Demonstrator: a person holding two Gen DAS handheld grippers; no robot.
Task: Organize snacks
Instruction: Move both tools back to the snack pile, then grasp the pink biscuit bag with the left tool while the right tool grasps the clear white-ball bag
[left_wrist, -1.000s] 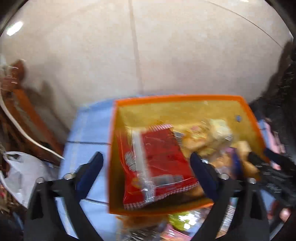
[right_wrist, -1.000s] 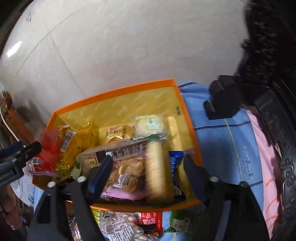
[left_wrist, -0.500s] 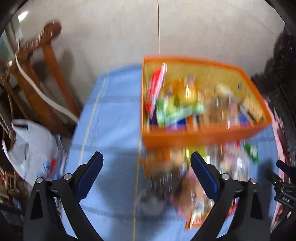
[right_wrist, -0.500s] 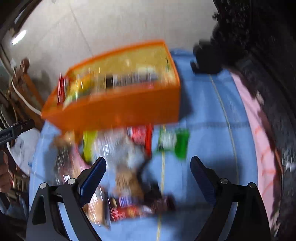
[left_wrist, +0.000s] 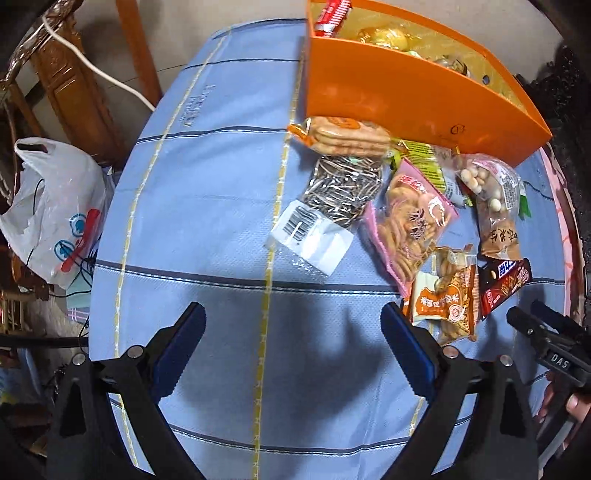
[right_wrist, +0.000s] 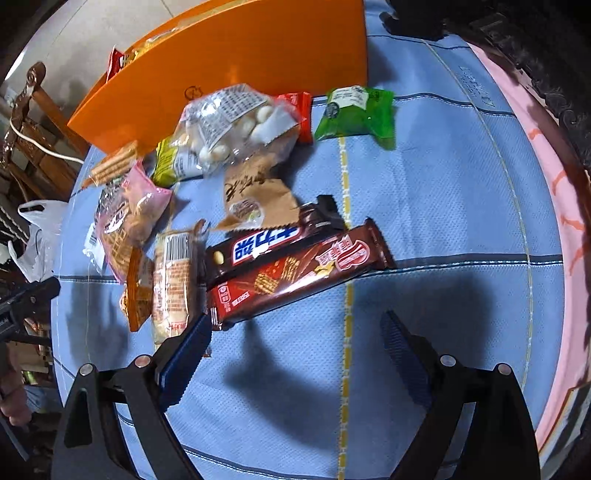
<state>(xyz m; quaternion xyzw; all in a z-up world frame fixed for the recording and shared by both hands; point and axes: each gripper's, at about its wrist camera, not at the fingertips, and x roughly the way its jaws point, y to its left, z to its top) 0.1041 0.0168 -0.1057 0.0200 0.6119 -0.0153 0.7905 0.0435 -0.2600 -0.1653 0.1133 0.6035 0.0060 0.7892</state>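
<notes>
While the left wrist view looked down on the blue checked tablecloth (left_wrist: 207, 206), the left gripper (left_wrist: 293, 345) hung with its jaws spread wide and nothing between them, over bare cloth short of the snacks. The orange plastic bin (left_wrist: 391, 92), already part-filled, stood at the far side, and loose packets lay touching its near wall: a clear bag of sunflower seeds (left_wrist: 334, 199), a pink pouch of ridged crackers (left_wrist: 410, 221) and an orange biscuit packet (left_wrist: 447, 299). Because they overlapped, a closing jaw could have dragged a neighbour along or crushed the crackers.

From the right wrist view, the right gripper (right_wrist: 295, 341) was likewise wide open and empty, its left pad touching or just beside the end of a long brown wafer bar (right_wrist: 295, 277), which lay against a dark chocolate bar (right_wrist: 258, 251). A grip might have caught both glossy bars, or let one slip out. A green sachet (right_wrist: 354, 112) sat apart, near the bin
</notes>
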